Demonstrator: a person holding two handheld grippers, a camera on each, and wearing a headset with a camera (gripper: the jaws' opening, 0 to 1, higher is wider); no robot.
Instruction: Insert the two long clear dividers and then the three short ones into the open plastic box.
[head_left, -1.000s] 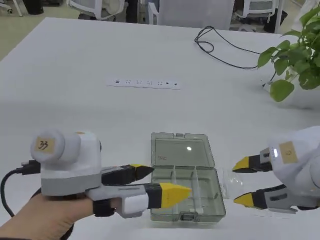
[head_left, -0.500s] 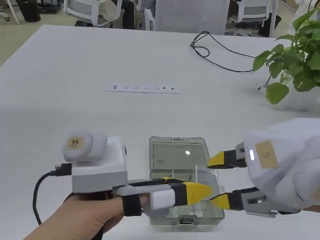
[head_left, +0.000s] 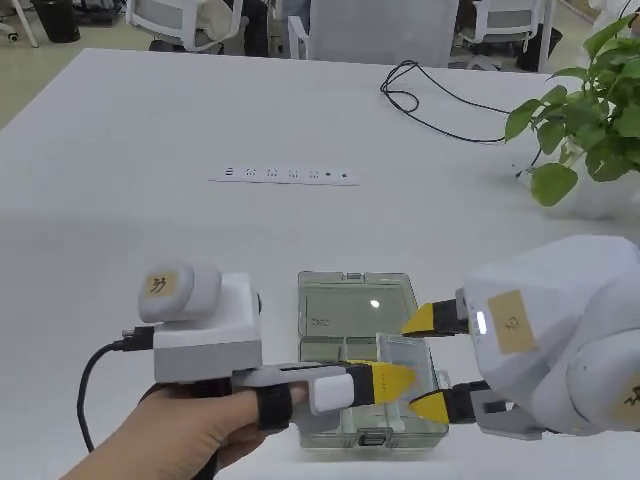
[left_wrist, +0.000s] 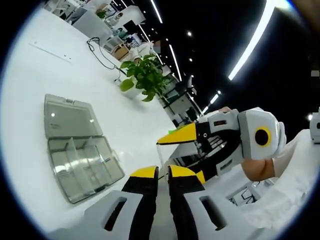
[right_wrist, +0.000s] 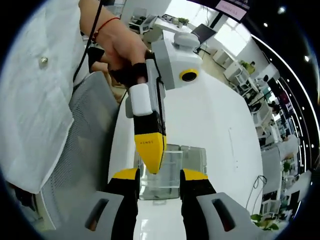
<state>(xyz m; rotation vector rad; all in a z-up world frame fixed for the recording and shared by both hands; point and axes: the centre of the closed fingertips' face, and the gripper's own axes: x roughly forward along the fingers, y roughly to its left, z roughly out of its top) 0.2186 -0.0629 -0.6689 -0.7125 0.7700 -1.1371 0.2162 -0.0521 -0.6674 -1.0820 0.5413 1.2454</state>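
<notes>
Head view: the open plastic box (head_left: 328, 430) lies flat on the white worktop (head_left: 130, 180), close to the side where the person stands. Its lid (head_left: 350, 300) is folded back flat, away from the person. In the left gripper view, clear partitions (left_wrist: 75, 152) stand upright inside the base.

The left hand-held gripper (head_left: 390, 380), carried in a hand (head_left: 190, 430), reaches across the base from the left. Its jaws are drawn almost together, with only a narrow slit between the tips, and nothing can be seen in that slit.

The right hand-held gripper (head_left: 425, 362) comes in from the right with its jaws set wide apart. A clear divider (head_left: 405, 352) is raised over the right half of the base. It spans the gap between these jaws and appears to be clamped by its ends. The left tip lies just beside the divider's near face.

Clearances:
- Beyond the lid, bare worktop runs to a power strip (head_left: 285, 175), well apart from the box.
- To the left of the box, the worktop is open out to its left edge.
- A black cable (head_left: 430, 100) loops near the far edge.
- A potted plant (head_left: 585, 110) stands at the far right, well apart from both jaws.
- In the right gripper view, the worktop's near edge runs close beside the box, with a mesh chair (right_wrist: 90, 135) below it.
</notes>
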